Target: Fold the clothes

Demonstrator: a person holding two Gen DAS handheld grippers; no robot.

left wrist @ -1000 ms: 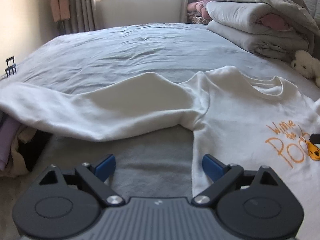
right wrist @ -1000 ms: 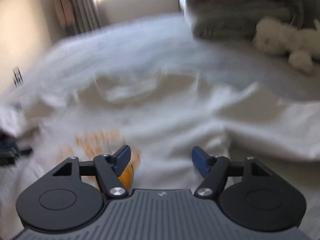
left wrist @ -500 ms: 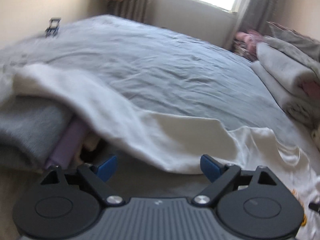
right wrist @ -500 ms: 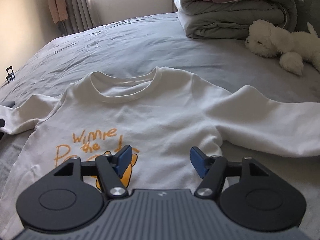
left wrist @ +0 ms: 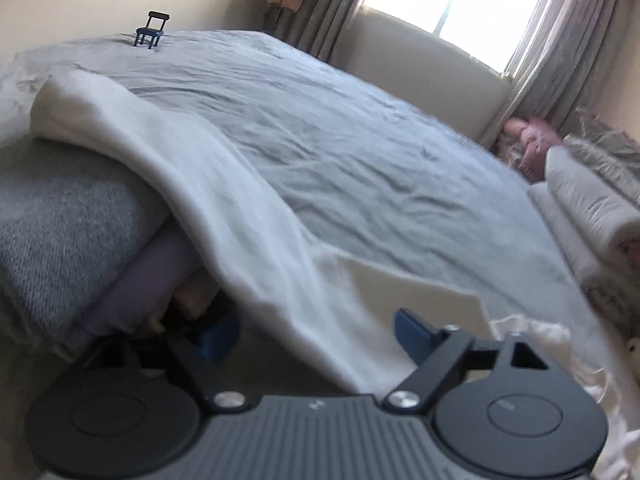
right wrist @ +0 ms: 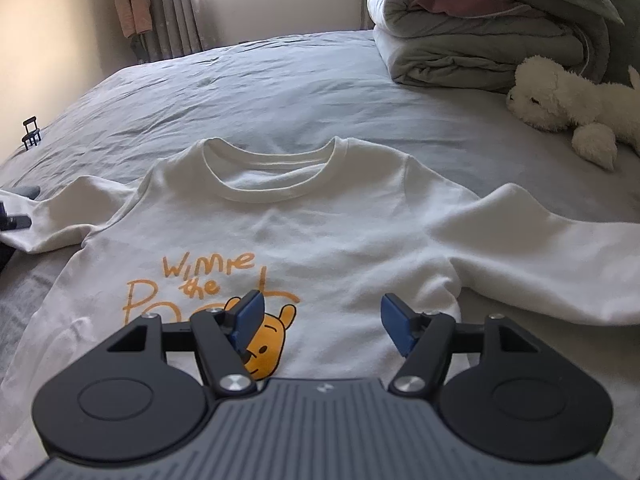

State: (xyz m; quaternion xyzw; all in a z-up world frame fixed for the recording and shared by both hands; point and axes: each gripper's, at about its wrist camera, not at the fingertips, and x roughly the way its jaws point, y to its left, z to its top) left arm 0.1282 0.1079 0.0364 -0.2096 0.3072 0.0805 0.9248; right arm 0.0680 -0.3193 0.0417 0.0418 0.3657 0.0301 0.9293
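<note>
In the left wrist view a stack of folded clothes (left wrist: 76, 232) sits at nine o'clock, grey knit over a lilac layer. The white sweatshirt's sleeve (left wrist: 224, 216) drapes over that stack and runs down toward five o'clock, passing between the blue pads of the left gripper (left wrist: 316, 336). Its jaws are closing with the sleeve between them; the picture is blurred and the pads do not appear to press the cloth. A tiny dark chair (left wrist: 152, 30) stands on the grey bedsheet (left wrist: 360, 148) at eleven o'clock, and folded bedding (left wrist: 592, 208) lies at three o'clock.

In the right wrist view the sweatshirt (right wrist: 320, 232) lies flat on its back at the centre, collar toward twelve o'clock, orange lettering and a yellow bear print at seven o'clock. The right gripper (right wrist: 322, 320) hovers over the lower chest with its jaws released, nothing between the pads. The other sleeve (right wrist: 540, 256) stretches toward three o'clock. A white plush toy (right wrist: 568, 108) lies at two o'clock, just beside a folded duvet (right wrist: 480, 28) at one o'clock.
</note>
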